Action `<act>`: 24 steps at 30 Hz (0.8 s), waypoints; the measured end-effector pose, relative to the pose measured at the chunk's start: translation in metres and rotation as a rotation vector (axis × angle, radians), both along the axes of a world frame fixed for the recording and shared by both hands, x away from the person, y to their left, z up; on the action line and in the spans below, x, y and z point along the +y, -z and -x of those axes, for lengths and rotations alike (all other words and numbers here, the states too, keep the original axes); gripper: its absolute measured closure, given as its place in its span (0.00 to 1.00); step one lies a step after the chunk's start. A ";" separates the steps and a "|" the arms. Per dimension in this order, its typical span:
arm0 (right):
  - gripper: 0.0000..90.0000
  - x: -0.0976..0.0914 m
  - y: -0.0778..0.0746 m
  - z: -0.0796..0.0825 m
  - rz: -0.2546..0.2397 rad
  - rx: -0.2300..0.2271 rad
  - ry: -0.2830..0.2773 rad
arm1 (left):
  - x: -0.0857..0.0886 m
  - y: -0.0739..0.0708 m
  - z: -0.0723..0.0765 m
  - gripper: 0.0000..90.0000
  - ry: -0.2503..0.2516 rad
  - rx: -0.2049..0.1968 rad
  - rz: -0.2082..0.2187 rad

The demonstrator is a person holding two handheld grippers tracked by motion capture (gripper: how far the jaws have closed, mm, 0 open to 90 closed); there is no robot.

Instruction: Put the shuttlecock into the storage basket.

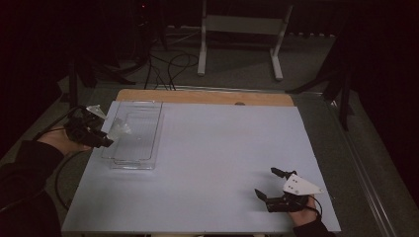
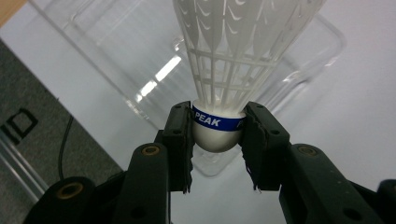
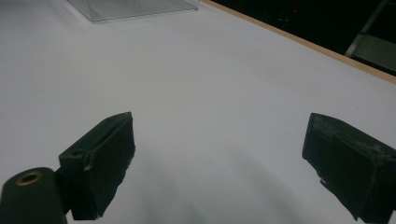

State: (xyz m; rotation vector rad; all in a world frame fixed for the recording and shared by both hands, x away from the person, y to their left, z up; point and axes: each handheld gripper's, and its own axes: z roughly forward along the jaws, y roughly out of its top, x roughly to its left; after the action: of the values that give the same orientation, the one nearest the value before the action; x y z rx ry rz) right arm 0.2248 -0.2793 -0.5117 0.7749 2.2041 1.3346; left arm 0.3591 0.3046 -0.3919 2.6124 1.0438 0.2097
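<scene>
The high view is dim, its edges falling into black. Glare streaks the clear plastic tray (image 2: 154, 79) in the left gripper view. The right gripper view's near jaws look soft.

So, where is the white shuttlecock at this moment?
The shuttlecock is clamped by its cork base in the left gripper, at the left of the high view, over the near left edge of the clear plastic tray.

Left hand-held gripper (image 2: 217, 135) clamped shut, right hand-held gripper (image 3: 219, 163) jaws wide apart, apparently resting low
</scene>
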 end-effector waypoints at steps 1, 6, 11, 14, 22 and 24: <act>0.10 0.000 0.000 0.000 0.004 -0.001 -0.004 | 0.001 0.002 -0.001 0.72 -0.001 0.003 -0.001; 0.10 0.000 0.000 0.000 0.004 -0.001 -0.008 | 0.003 0.014 -0.003 0.72 -0.006 0.018 -0.013; 0.10 0.000 0.001 0.000 0.005 0.000 -0.008 | 0.003 0.024 -0.005 0.73 -0.009 0.037 -0.022; 0.10 0.000 0.000 0.000 0.004 -0.001 -0.007 | 0.001 0.030 -0.006 0.72 -0.018 0.040 -0.029; 0.10 0.000 0.000 0.000 0.005 -0.001 -0.008 | -0.002 0.043 -0.011 0.72 -0.034 0.043 -0.075; 0.10 0.000 0.000 0.000 0.004 -0.001 -0.006 | -0.005 0.045 -0.012 0.72 -0.040 0.047 -0.079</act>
State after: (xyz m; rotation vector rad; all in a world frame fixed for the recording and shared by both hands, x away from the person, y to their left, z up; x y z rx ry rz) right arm 0.2249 -0.2794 -0.5119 0.7661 2.2100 1.3326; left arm 0.3715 0.3001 -0.4364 2.6799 1.1261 0.2038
